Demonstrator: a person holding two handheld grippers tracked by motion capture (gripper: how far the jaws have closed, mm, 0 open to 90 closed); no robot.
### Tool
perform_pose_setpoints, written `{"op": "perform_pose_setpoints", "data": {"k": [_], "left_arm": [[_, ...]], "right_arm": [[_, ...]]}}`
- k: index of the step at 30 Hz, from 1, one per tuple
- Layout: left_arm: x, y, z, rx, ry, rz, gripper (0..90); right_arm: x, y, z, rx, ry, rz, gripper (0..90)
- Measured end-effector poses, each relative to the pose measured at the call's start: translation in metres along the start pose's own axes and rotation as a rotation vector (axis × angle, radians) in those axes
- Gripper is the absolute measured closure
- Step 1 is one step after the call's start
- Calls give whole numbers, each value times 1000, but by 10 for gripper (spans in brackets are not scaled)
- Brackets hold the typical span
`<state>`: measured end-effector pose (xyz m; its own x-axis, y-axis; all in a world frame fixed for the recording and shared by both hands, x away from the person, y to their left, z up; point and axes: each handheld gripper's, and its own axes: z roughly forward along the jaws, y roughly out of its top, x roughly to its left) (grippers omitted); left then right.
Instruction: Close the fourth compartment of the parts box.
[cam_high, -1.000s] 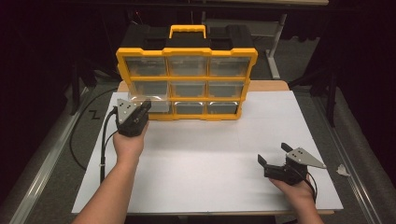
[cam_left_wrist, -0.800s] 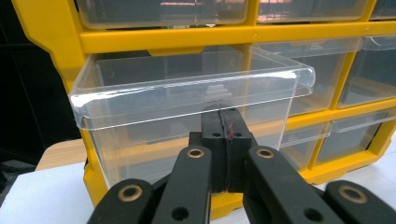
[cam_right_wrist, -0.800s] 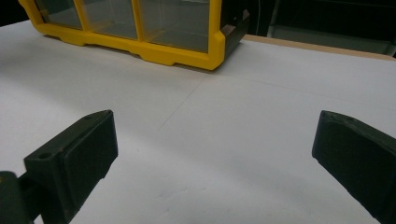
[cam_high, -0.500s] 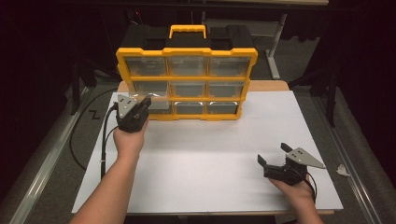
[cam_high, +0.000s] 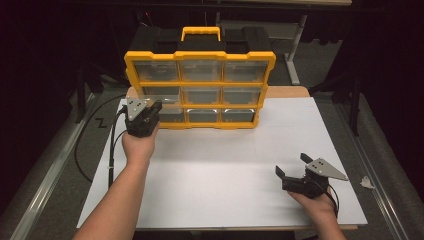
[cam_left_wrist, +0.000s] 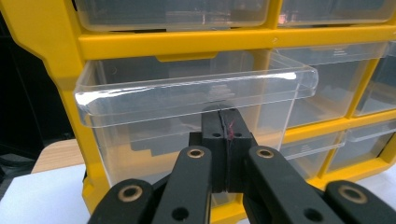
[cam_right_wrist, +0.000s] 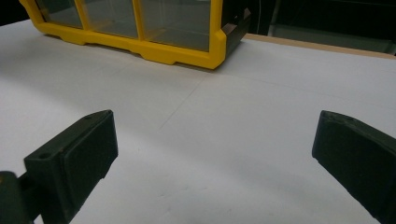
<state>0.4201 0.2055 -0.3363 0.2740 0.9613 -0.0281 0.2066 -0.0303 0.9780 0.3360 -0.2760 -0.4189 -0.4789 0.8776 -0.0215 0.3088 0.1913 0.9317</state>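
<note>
Left gripper closed at the clear drawer front, drawer part-way out, right gripper wide open, empty

Left gripper: held in the left hand, forearm stretched forward, jaws pressed together with no gap between the pads, pointing away from the person. Right gripper: held low in the right hand, jaws spread wide apart, nothing between them, pointing leftward.
</note>
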Motion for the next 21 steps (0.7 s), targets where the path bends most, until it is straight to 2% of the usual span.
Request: {"op": "perform_pose_setpoints", "data": {"k": [15,21], "left_arm": [[5,9,23,25,27,6,899],[10,9,30,34,44,-4,899]], "right_arm": [[-1,-1,1,1,2,0,14],[-2,-1,0,0,4,6,14]]}}
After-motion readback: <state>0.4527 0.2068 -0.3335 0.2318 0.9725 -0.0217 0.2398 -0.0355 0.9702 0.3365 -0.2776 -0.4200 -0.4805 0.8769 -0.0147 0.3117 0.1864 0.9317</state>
